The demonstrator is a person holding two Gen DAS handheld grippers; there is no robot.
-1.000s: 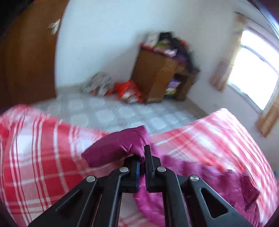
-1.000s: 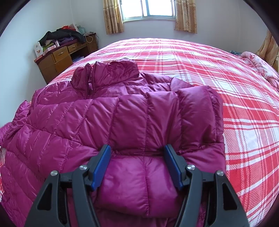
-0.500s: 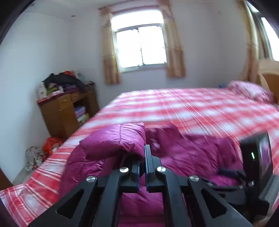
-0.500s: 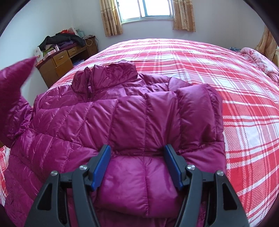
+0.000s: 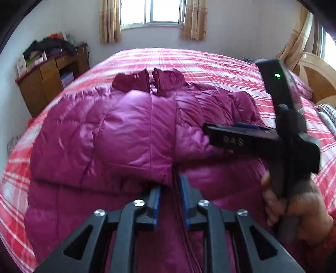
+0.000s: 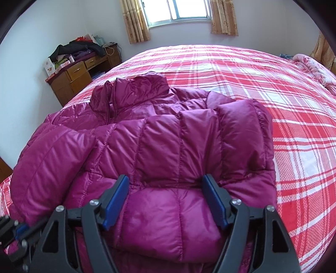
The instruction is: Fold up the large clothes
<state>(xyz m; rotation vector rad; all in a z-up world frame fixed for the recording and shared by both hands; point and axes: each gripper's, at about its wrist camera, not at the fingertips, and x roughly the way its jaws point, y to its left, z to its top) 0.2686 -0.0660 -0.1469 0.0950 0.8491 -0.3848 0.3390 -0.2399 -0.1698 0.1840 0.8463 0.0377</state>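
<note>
Lying flat across the red plaid bed [image 6: 273, 88], the magenta down jacket [image 6: 168, 147] has its collar [image 5: 147, 80] pointed toward the window [image 6: 180, 9] and both sleeves folded in over its front; at the far left a cluttered wooden desk [image 6: 71, 77] stands against the wall. The left hand-held gripper [image 5: 170, 195] hovers just above the jacket's lower front beside the cuff of the left sleeve [image 5: 117, 142], its blue pads [image 5: 155, 201] a narrow gap apart with nothing between them; the zipper line runs under that gap. Further right, the right hand-held gripper [image 6: 167, 199] has its fingers spread wide over the lower front, just below the folded right sleeve [image 6: 199, 142], gripping nothing; the left wrist view shows the person's right hand [image 5: 298, 205] around its handle.
</note>
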